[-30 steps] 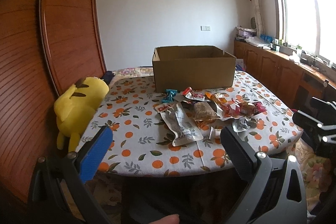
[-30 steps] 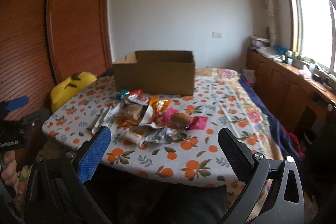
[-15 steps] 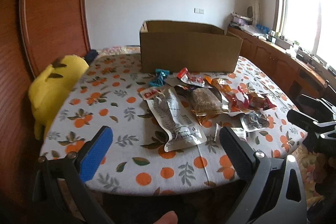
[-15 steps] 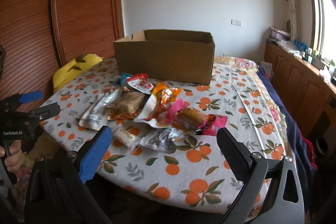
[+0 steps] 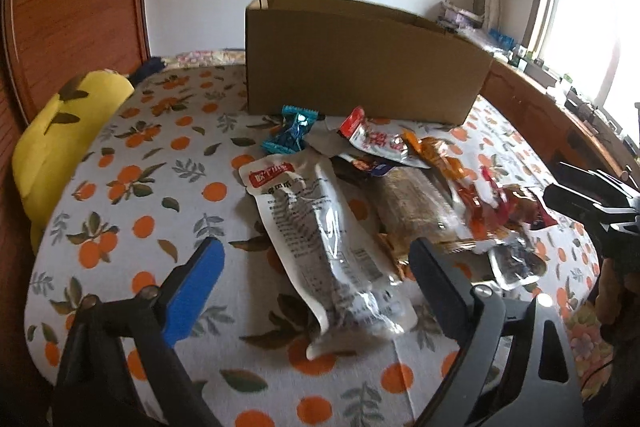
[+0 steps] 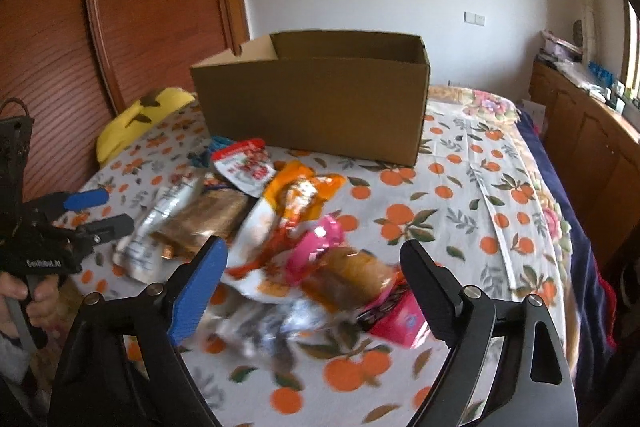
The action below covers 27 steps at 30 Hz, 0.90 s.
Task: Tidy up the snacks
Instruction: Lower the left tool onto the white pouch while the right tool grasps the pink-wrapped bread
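both grippers have come in low over the snack pile; jaws wide, just narrowing, gripping nothing. left gripper [image 5: 316, 283] straddles the white pouch [image 5: 320, 239], right gripper [image 6: 314, 273] the pink-wrapped snacks [image 6: 320, 247]. beyond stands the cardboard box [image 6: 316, 103].

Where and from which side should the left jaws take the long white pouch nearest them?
Probably at the long white pouch's near, lower end, coming from above: it lies flat, lengthwise toward the left gripper, whose open jaws have just been closing and frame it. Its far end sits against other packets, so the near end looks freer.
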Motion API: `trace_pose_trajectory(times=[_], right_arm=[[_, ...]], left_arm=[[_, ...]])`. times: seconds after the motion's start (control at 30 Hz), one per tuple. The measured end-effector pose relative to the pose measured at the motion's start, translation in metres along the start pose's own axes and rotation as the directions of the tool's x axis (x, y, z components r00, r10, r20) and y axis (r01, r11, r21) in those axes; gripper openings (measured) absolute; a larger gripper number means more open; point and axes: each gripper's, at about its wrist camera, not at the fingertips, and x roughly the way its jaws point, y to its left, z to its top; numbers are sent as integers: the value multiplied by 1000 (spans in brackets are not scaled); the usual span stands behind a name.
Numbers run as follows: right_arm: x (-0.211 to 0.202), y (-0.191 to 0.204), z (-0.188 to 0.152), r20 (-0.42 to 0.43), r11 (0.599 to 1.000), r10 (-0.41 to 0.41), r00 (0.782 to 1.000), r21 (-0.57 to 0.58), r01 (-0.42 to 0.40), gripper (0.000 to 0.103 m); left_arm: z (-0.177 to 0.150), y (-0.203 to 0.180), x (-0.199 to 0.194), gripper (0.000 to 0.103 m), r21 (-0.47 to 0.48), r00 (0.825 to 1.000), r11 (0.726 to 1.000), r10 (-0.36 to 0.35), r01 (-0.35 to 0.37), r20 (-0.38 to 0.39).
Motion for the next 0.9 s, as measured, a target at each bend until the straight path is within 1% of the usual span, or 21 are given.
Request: trace_pose_trajectory(times=[0.1,0.17,0.3,0.37,0.47,0.5,0.53,0.57,0.6,0.63,0.67,0.77,0.87,0.9], right_arm=[[15,-15,-1,-63,1000,-1,998,-22,0,88],[27,-24,-2,-109,999,8,994,-42,-12,86],[45,-27,2,-180,993,36,983,-102,-56,80],[55,-23,3,-222,985,44,974,-151,-79,75],[70,-20,2,-305,974,66,950,-186,-128,71],[74,-20,0,-318,973,63,946,-193,-130,71],[74,-22,0,-314,974,66,947,-184,-129,69],[75,-26,-1,-319,978,79,944,-159,-136,63],[75,-31,-1,-312,981,85,946,-139,-134,57],[74,-35,-2,-294,985,65,954,-136,-109,43],[71,-38,-2,-286,987,59,956,-129,-100,38],[67,-52,-5,-256,993,86,963,-60,-105,38],[64,-50,-9,-225,994,65,972,-67,-82,38],[65,-48,-9,-218,995,58,974,-68,-75,38]], left_arm=[[2,2,11,94,11,1000,1000,14,-14,-19],[4,4,16,93,9,999,1000,12,-12,-30],[6,5,22,94,17,999,1000,20,-20,-41],[6,6,24,94,17,999,1000,19,-18,-46],[7,11,26,94,10,998,1000,18,-17,-54],[7,13,26,94,5,998,1000,14,-14,-57],[7,14,27,94,1,998,1000,10,-10,-59],[7,15,27,94,-3,998,1000,7,-7,-62],[8,16,29,94,-9,998,1000,2,-3,-68],[8,16,30,94,-13,997,1000,-4,3,-75],[8,16,31,94,-14,997,1000,-8,7,-80],[10,13,35,94,-11,996,1000,-13,12,-87],[14,8,38,94,-4,995,1000,-18,18,-94],[15,6,39,94,-1,995,1000,-8,8,-95]])
